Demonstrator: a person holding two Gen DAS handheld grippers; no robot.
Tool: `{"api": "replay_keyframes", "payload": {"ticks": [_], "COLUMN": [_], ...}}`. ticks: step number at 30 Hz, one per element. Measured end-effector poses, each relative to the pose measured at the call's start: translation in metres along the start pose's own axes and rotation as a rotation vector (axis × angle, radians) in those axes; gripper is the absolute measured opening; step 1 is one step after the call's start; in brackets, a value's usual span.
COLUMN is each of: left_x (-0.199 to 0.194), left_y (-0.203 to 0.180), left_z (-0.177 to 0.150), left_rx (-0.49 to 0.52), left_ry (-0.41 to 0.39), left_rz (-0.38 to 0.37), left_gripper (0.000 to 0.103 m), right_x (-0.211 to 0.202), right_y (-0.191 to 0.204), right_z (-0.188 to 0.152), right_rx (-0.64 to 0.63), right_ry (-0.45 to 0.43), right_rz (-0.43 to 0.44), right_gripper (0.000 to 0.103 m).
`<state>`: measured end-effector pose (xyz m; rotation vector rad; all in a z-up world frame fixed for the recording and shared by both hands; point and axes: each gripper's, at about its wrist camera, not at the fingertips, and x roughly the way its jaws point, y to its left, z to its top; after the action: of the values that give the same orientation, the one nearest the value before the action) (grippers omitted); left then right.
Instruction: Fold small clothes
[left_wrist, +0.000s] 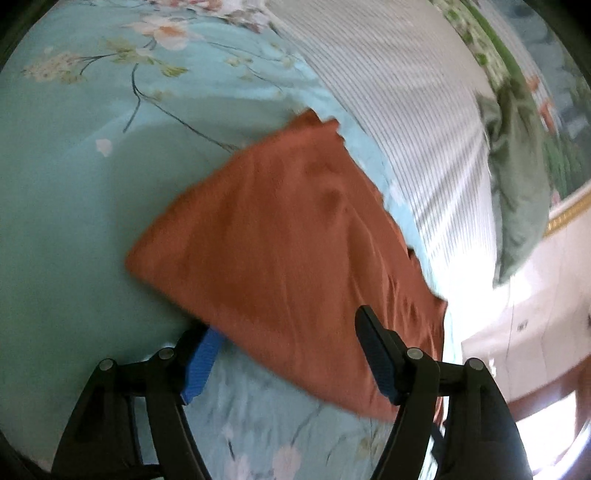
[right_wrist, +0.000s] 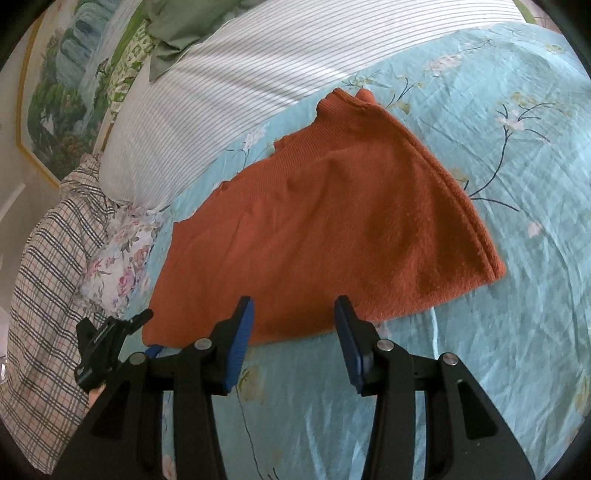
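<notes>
A rust-orange knit garment (right_wrist: 317, 221) lies folded flat on the light blue floral bedsheet (right_wrist: 517, 295). In the right wrist view my right gripper (right_wrist: 294, 301) hovers at its near edge. The jaws are apart and nothing is pinched. My left gripper (right_wrist: 147, 332) is at the garment's near left corner. In the left wrist view the garment (left_wrist: 288, 240) fills the middle. My left gripper (left_wrist: 286, 321) is open around its near edge, one fingertip hidden behind the cloth and the other finger (left_wrist: 373, 339) in front of it. The pads do not press on it.
A white striped pillow (right_wrist: 221, 85) lies along the far side of the garment. A plaid cloth (right_wrist: 48, 277) and a floral cloth (right_wrist: 118, 266) lie at the left. Green fabric (right_wrist: 173, 33) and a framed landscape painting (right_wrist: 55, 110) are behind them.
</notes>
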<state>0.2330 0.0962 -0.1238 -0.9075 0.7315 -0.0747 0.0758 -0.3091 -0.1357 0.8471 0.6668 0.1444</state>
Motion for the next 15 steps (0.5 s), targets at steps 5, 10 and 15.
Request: {"api": "replay_keyframes", "payload": {"ticks": [5,10,15], "left_x": [0.011,0.008,0.003], "left_y": [-0.006,-0.038,-0.108], "left_z": [0.017,0.021,-0.008], "left_rx": [-0.011,0.124,0.418], "left_ry": [-0.029,-0.056,-0.091], "left_rz": [0.039,0.029,0.039], "left_gripper": [0.043,0.009,0.007], "right_x": [-0.002,-0.002,0.001], "right_y": [0.001,-0.006,-0.012], "right_z": [0.001,0.024,0.048], "right_rx": [0.006,-0.005,-0.003], "right_ry": [-0.011,-0.009,0.010], "right_rz": [-0.013,-0.021,0.022], "right_gripper": [0.047,0.047,0.047]}}
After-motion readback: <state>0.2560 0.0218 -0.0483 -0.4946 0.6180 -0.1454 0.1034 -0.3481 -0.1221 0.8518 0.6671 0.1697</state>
